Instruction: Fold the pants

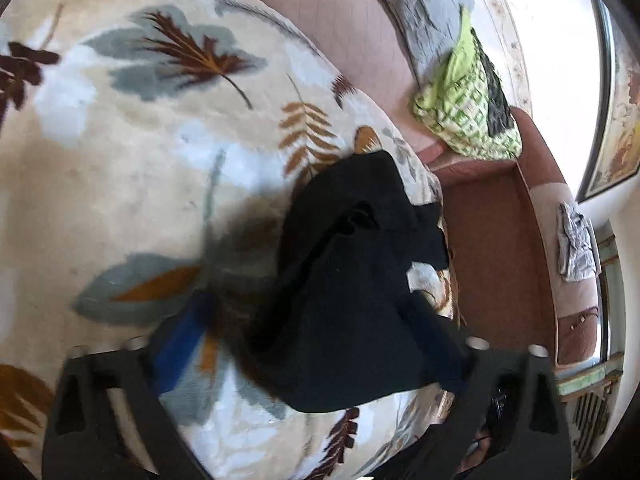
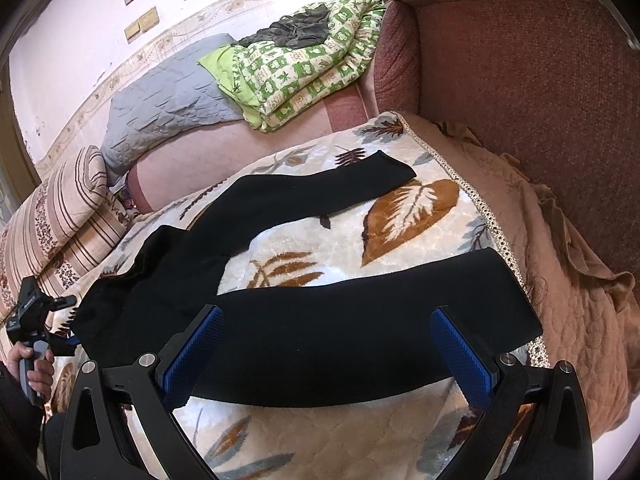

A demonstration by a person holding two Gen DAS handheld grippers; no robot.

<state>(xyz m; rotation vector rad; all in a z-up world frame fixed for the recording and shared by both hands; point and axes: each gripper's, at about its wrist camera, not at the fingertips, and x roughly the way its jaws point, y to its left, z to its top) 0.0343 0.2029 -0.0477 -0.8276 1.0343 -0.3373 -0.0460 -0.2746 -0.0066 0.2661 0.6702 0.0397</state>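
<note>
Black pants (image 2: 320, 328) lie spread on a cream leaf-patterned blanket (image 2: 400, 236), legs apart, the near leg across the front and the far leg (image 2: 320, 192) reaching to the upper right. My right gripper (image 2: 326, 316) is open, its blue pads (image 2: 460, 356) on either side of the near leg. In the left wrist view the pants (image 1: 352, 280) are bunched up right in front of my left gripper (image 1: 308, 344), which is blurred; its jaws stand wide apart around the waist end. The left gripper also shows in the right wrist view (image 2: 60, 336), held at the waist end.
A green checked quilt (image 2: 304, 64) and a grey cover (image 2: 168, 108) lie on the pink sofa behind. A striped pillow (image 2: 64, 216) is at the left. The brown sofa arm (image 2: 520, 60) and a tan sheet (image 2: 568, 260) are at the right.
</note>
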